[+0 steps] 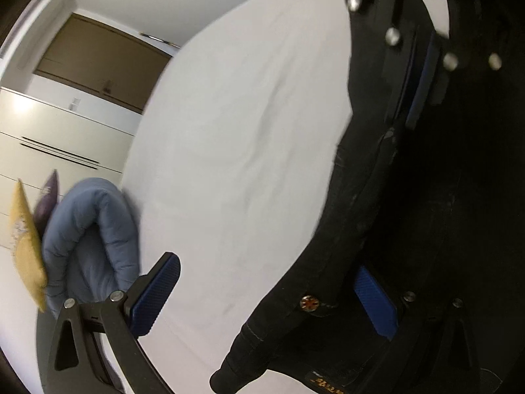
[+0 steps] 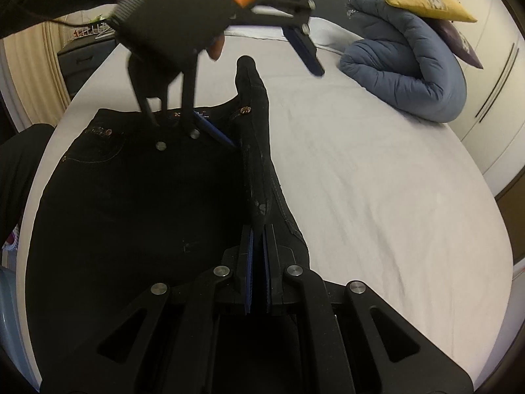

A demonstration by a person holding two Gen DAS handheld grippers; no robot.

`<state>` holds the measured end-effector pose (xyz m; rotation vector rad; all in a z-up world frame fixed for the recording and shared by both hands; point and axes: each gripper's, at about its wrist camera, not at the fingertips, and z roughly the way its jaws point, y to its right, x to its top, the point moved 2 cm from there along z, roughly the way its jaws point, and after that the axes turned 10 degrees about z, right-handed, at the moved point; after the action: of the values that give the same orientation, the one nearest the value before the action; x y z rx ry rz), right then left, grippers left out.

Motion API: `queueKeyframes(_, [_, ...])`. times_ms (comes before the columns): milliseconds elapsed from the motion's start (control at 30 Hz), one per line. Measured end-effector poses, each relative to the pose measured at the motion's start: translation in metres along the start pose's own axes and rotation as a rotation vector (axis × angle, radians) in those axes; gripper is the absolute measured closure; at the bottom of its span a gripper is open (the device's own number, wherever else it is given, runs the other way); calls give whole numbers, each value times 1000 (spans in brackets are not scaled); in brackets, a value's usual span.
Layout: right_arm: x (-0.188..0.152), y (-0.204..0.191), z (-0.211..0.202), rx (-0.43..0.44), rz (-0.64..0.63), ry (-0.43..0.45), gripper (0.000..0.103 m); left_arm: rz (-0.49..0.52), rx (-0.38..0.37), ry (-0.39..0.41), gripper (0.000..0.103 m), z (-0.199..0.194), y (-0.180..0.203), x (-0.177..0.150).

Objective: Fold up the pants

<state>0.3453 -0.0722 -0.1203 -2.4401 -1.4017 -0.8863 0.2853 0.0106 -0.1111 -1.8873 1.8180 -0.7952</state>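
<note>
Folding well means keeping the pants (image 2: 137, 197) taut. Right gripper (image 2: 259, 249), frame bottom, pinches a fold; left gripper (image 2: 272, 88), frame top, spread wide, should regrip the waistband.

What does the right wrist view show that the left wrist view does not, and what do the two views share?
Only the right wrist view shows the right tool shut on a raised fold of the black pants, the whole left tool seen from outside with its jaws wide open, and a dark nightstand. Only the left wrist view shows a brown door and a wall switch. Both show the pants, the white bed sheet, the rolled blue duvet and the yellow cushion.
</note>
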Motion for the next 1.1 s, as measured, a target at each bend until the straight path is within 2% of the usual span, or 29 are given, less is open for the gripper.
queueKeyframes(33, [7, -4, 4, 1, -6, 6, 99, -10, -33, 7, 5, 0, 2, -2])
queueKeyframes(67, [13, -10, 7, 0, -7, 12, 99, -29, -74, 11, 25, 1, 2, -5])
queueKeyframes(100, [19, -12, 10, -10, -3, 17, 99, -50, -106, 2, 38, 2, 3, -6])
queueKeyframes(133, [21, -10, 10, -22, 7, 19, 99, -76, -131, -13, 65, 3, 2, -8])
queueKeyframes(167, [22, -12, 9, -28, 18, 21, 99, -87, -126, -19, 87, 1, 4, -10])
queueKeyframes(200, [23, -11, 8, -34, 31, 26, 99, -97, -116, -24, 96, -2, 6, -13])
queueKeyframes(267, [23, -10, 6, -38, 51, 33, 99, -143, -135, -20, 102, -7, 7, -20])
queueKeyframes(400, [25, -9, 7, -62, 85, 42, 99, -189, -120, -37, 103, -11, 15, -29])
queueKeyframes(500, [22, 15, 12, -5, 206, 12, 98, -248, -112, -21, 102, -13, 17, -33])
queueKeyframes(567, [21, 33, 19, -11, 252, -24, 92, -299, -106, -8, 99, -10, 11, -39])
queueKeyframes(600, [24, 43, 25, -19, 264, -31, 78, -323, -106, -4, 99, -10, 12, -43])
queueKeyframes(633, [28, 53, 28, -18, 281, -30, 50, -360, -103, -2, 88, -9, 11, -48])
queueKeyframes(667, [31, 64, 32, -6, 314, -22, 35, -384, -103, 1, 68, -7, 10, -52])
queueKeyframes(700, [36, 77, 36, 27, 356, 2, 23, -412, -99, 6, 56, -5, 9, -56])
queueKeyframes(733, [41, 89, 39, 51, 384, 18, 23, -439, -93, 14, 42, -6, 11, -60])
queueKeyframes(767, [47, 100, 44, 49, 405, 21, 23, -465, -94, 33, 37, -9, 14, -63])
queueKeyframes(833, [57, 119, 50, 35, 426, 36, 23, -532, -105, 72, 36, -17, 19, -68])
queueKeyframes(900, [64, 139, 63, 71, 442, 35, 23, -624, -150, 113, 36, -23, 26, -73])
queueKeyframes(1000, [71, 164, 98, 104, 467, -73, 23, -751, -200, 166, 36, -25, 34, -78])
queueKeyframes(1067, [74, 176, 122, 117, 473, -137, 28, -848, -245, 221, 36, -34, 48, -72])
queueKeyframes(1100, [75, 184, 135, 134, 484, -170, 35, -889, -259, 240, 36, -31, 47, -72])
